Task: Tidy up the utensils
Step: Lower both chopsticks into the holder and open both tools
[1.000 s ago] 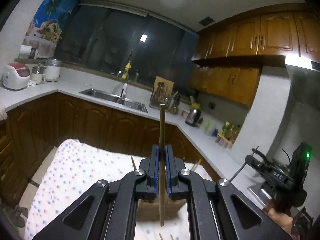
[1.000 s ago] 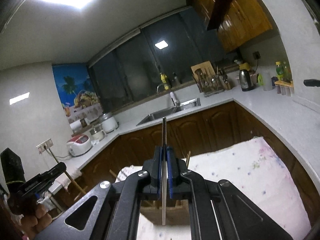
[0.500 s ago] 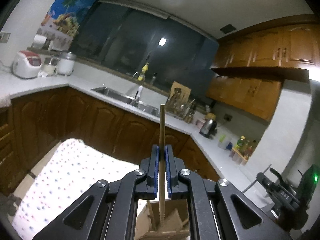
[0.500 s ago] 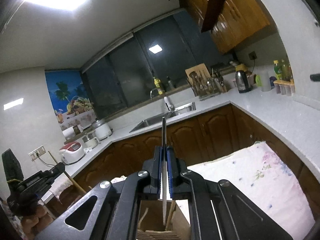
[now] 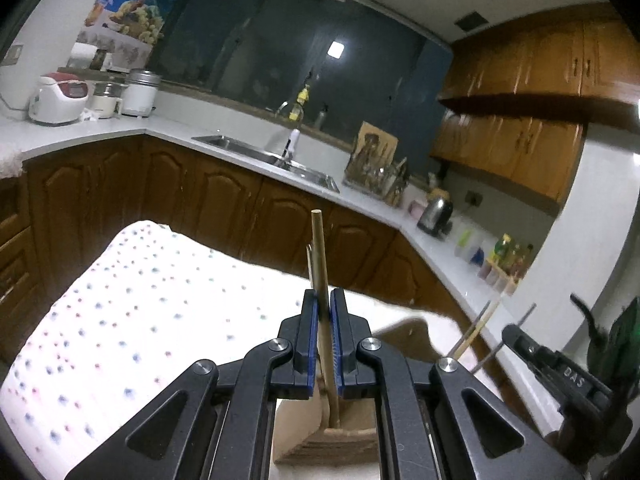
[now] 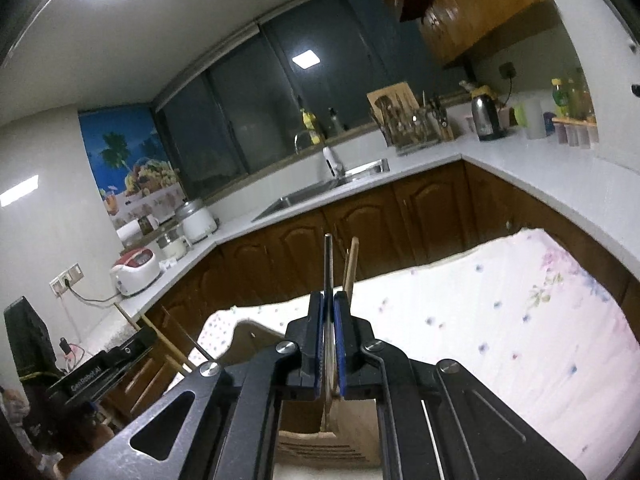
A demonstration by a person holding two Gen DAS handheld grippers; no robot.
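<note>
- Left gripper: black frame, blue pads, clamped tight on a pale wooden chopstick that stands nearly upright. Against the frames from a second ago, the stick's lower end now sits down among the ribs of the brown cardboard holder box, at 6 o'clock in the left view; earlier it hung above the cloth.
- Right gripper: same build, pinched on a thin grey metal chopstick, also upright. Its lower end has likewise dropped towards the cardboard box; whether it touches the bottom cannot be told.
- Judgement: both sticks are at the insertion stage; release comes next, once each is seated.
- Another wooden stick already stands in the box, just beside the metal one at 1 o'clock, and could snag it.
- White dotted cloth-covered table: carries the box, stretching to 9 o'clock in the left view.
- Surroundings: steel sink at 12 o'clock, steel kettle at 2 o'clock, white-and-red rice cooker at 10 o'clock, all well apart from the work.
- Each gripper shows at the other view's edge; their sticks stand close together over one box, so collision is a risk.
</note>
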